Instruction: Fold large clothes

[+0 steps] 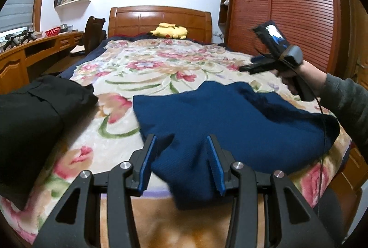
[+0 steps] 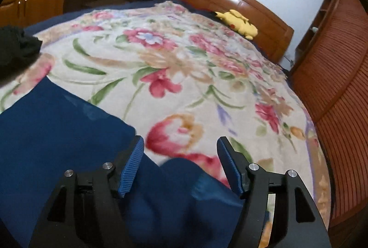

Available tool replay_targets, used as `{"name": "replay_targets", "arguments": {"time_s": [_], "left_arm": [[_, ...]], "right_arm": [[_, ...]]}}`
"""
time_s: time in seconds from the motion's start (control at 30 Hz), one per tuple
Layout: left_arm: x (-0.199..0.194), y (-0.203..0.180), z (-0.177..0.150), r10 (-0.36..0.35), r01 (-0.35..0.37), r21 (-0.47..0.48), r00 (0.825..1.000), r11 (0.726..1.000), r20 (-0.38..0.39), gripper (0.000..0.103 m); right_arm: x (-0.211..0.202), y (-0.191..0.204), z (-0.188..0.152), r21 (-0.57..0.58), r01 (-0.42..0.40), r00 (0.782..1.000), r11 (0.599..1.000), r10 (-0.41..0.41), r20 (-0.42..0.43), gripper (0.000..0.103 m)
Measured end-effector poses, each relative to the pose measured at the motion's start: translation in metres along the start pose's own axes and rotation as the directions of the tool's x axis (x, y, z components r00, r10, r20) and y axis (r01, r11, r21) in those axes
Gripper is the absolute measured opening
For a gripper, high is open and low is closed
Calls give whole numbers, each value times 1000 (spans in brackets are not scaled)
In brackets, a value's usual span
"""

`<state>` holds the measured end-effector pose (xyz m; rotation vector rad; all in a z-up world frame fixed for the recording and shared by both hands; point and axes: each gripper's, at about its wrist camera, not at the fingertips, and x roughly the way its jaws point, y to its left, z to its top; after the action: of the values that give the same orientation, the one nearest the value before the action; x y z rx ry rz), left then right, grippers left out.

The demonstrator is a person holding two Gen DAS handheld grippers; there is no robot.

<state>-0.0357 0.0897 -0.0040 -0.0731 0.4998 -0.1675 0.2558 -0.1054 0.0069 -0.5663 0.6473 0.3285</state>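
While the dark blue knitted garment [image 1: 230,124] lies spread on the near part of the bed, over the cream plush blanket with pink and red flowers [image 1: 142,68], I hold my left claw [image 1: 181,163] low above its near edge. Its two blue-padded fingers [image 1: 147,163] stand apart with a hanging fold of the blue knit between them; I cannot tell from here whether the pads press on the cloth, though a gap shows beside each pad.

My right claw [image 2: 181,163] is spread wide over the far right part of the same garment [image 2: 57,144]. Nothing is pinched in it: the blue knit and the flowered blanket [image 2: 184,64] show below the gap, and the pads [image 2: 131,167] touch neither. In the left wrist view this right claw [image 1: 247,68] appears above the bed, held in my hand [image 1: 296,78] with a grey sleeve [image 1: 345,98] behind it, blurred.

A black folded garment [image 1: 34,114] lies on the blanket to the left of the blue one, apart from it. At the head of the bed a yellow plush toy [image 1: 169,30] rests against the brown wooden headboard [image 1: 158,18]. A wooden tabletop [image 1: 41,41] runs along the left wall, and a brown slatted wardrobe [image 1: 287,6] stands to the right
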Motion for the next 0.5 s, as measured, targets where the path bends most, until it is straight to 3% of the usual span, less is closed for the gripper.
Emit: {"name": "replay_targets", "arguments": {"time_s": [0.13,0.27,0.5], "left_arm": [[0,-10,2,2,-3,11,1000,1000,13,43],[-1,-15,5,13,-14,13,999,1000,29,43],[4,-14,5,47,-47,4,999,999,21,44]], "right_arm": [[-17,-39,-41,35,37,998,999,-35,-54,68],[-12,-83,-95,139,73,986,988,-50,-159,68],[25,-132,-163,395,51,950,917,77,-302,68]]}}
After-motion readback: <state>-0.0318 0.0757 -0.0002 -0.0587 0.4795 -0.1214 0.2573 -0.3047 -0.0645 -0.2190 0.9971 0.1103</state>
